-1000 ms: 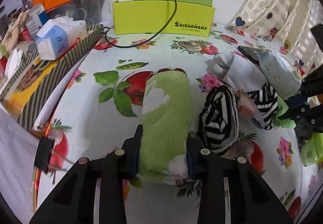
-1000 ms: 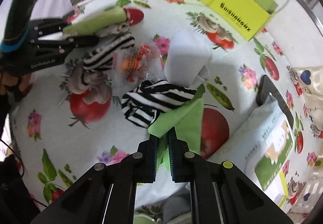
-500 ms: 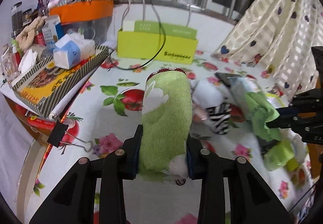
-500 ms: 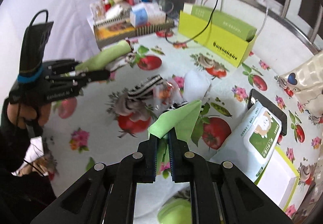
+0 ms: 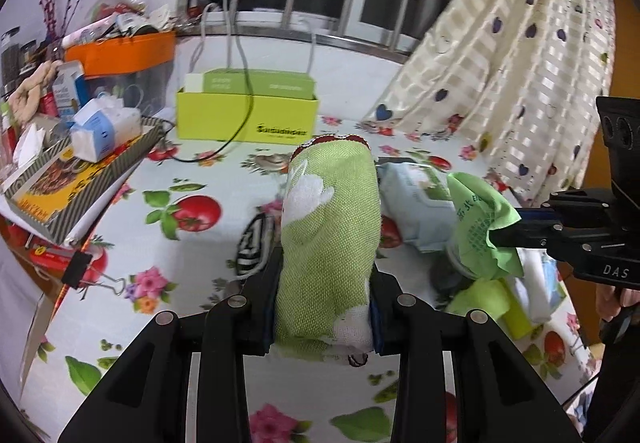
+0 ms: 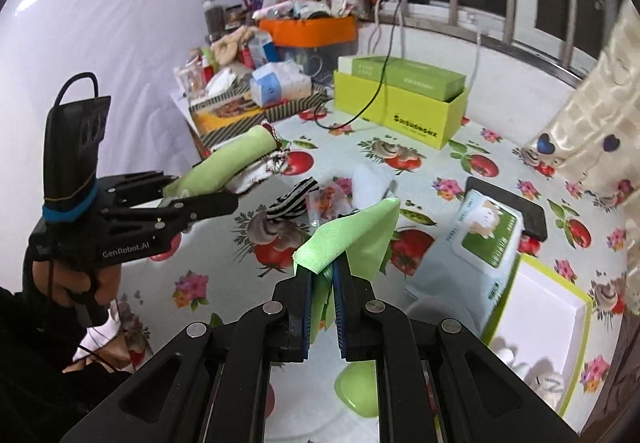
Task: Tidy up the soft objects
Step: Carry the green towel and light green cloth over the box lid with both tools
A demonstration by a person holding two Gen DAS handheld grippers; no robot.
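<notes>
My left gripper [image 5: 323,279] is shut on a rolled green towel [image 5: 330,227] with white patches, held well above the table; it also shows in the right wrist view [image 6: 228,167]. My right gripper [image 6: 322,275] is shut on a thin bright green cloth [image 6: 352,239], also lifted; that cloth shows at the right of the left wrist view [image 5: 478,219]. A black-and-white striped sock [image 6: 294,199] lies on the fruit-print tablecloth [image 6: 224,263] below, next to a crinkled clear packet [image 6: 326,201] and a white soft item [image 6: 366,183].
A yellow-green box [image 6: 400,103] stands at the back with a black cable over it. A striped tray of clutter [image 5: 80,171] is at the left. A wipes pack [image 6: 480,239], a phone [image 6: 520,209] and an open box [image 6: 536,319] lie at the right. A curtain [image 5: 520,63] hangs behind.
Both grippers have risen from the table with their cloths. The green towel and the green cloth left the pile, and the striped socks stayed on the tablecloth.
</notes>
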